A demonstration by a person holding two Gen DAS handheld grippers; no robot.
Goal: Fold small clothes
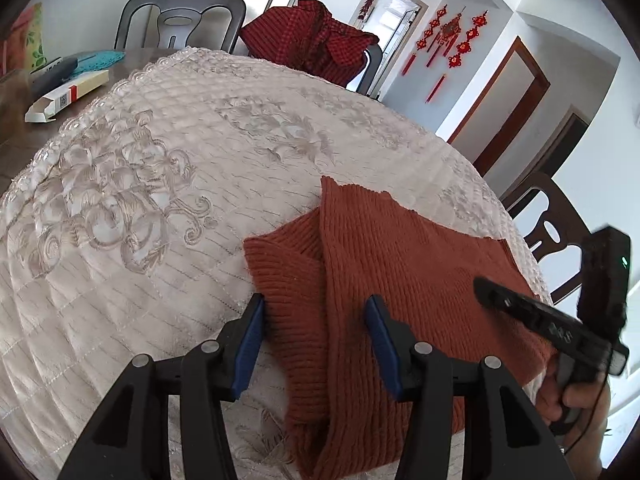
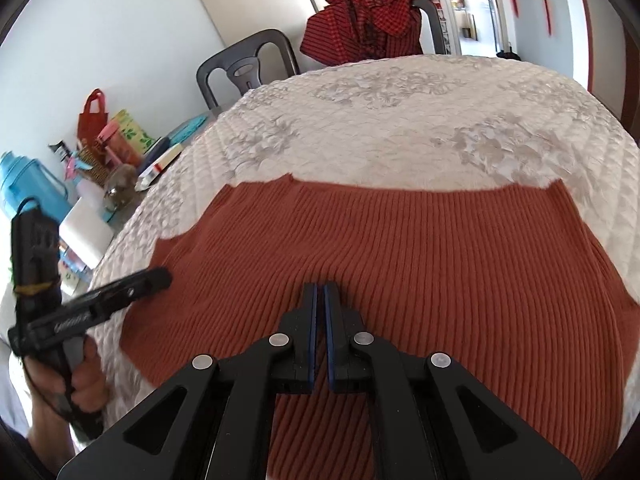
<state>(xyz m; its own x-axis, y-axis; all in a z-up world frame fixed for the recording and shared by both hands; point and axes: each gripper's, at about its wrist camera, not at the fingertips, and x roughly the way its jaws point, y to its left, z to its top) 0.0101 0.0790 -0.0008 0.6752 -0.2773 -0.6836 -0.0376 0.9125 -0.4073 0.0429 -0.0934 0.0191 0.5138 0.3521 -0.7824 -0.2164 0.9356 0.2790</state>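
A rust-orange ribbed knit garment (image 1: pixel 400 264) lies on the quilted cream tablecloth (image 1: pixel 160 200), partly folded with one layer over another. My left gripper (image 1: pixel 316 308) is open, its blue pads either side of the garment's near left part, just above it. My right gripper (image 2: pixel 320 296) is shut, with nothing visibly between its pads, and hovers over or rests on the middle of the garment (image 2: pixel 400 248). The right gripper also shows in the left wrist view (image 1: pixel 480 284), at the garment's right side. The left gripper shows in the right wrist view (image 2: pixel 160 276), at the garment's left edge.
A red checked garment (image 1: pixel 312 40) hangs over a chair at the far side. A grey chair (image 1: pixel 180 16) stands beside it, and a dark wooden chair (image 1: pixel 548 224) at the right. A white carton (image 1: pixel 64 98), a blue flask (image 2: pixel 28 188) and bags (image 2: pixel 94 114) crowd the table's left end.
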